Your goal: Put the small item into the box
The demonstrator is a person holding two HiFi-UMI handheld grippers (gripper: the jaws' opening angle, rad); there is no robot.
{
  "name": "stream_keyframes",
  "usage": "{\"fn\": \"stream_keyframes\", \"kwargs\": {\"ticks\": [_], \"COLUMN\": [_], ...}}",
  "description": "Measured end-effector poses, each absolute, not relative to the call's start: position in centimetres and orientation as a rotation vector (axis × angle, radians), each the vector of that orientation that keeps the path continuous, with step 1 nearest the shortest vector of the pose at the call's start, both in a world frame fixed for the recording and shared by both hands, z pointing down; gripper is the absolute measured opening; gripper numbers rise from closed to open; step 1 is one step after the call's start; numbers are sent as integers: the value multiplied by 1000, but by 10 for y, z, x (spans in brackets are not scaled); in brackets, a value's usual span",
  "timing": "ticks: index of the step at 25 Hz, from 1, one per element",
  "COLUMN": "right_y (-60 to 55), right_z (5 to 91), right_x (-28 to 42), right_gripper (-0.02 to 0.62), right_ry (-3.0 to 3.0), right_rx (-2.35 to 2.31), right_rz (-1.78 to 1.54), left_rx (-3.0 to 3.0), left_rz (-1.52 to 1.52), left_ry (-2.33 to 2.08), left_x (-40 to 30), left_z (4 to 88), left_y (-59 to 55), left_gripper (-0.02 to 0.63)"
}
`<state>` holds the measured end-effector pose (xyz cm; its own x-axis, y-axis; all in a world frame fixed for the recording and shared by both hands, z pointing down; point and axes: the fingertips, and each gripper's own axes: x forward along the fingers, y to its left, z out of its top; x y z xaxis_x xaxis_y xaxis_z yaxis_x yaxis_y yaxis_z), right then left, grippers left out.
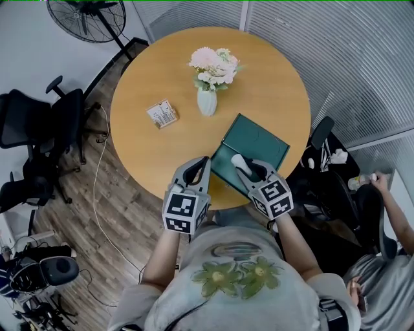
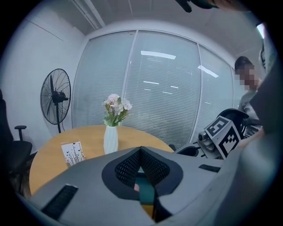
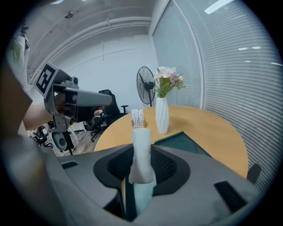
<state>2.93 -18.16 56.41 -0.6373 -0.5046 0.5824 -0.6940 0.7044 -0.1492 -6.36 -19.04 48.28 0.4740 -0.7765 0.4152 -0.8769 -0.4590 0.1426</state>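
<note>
An open dark green box [image 1: 259, 139] lies on the round wooden table [image 1: 162, 71] near its front right edge; it also shows in the right gripper view [image 3: 181, 142]. My right gripper [image 1: 246, 169] is shut on a small white tube-like item [image 1: 238, 160], held just over the box's near part. The item [image 3: 142, 150] stands upright between the jaws and sticks out past them [image 3: 141, 163]. My left gripper [image 1: 206, 163] hovers beside the box's left corner; its tips meet [image 2: 140, 151], and nothing shows between them.
A white vase of flowers [image 1: 207, 100] stands mid-table, with a small printed card box [image 1: 162, 114] to its left. Black office chairs [image 1: 39, 129] and a floor fan [image 1: 87, 16] stand at the left. A seated person [image 1: 381, 258] and another chair [image 1: 320, 161] are at the right.
</note>
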Motion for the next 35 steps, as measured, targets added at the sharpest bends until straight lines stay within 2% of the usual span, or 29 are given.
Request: {"fn": "stream_keyframes", "kwargs": {"ticks": [35], "right_y": [-187], "right_z": [635], "right_x": [17], "right_gripper": [133], "right_ry": [-2243], "right_rx": [803], "right_rz": [535], "left_rx": [2364], "left_rz": [435], "left_ry": [-1368], "left_x": [-66], "left_z": [491], "left_y": [-197], "left_gripper": [3]}}
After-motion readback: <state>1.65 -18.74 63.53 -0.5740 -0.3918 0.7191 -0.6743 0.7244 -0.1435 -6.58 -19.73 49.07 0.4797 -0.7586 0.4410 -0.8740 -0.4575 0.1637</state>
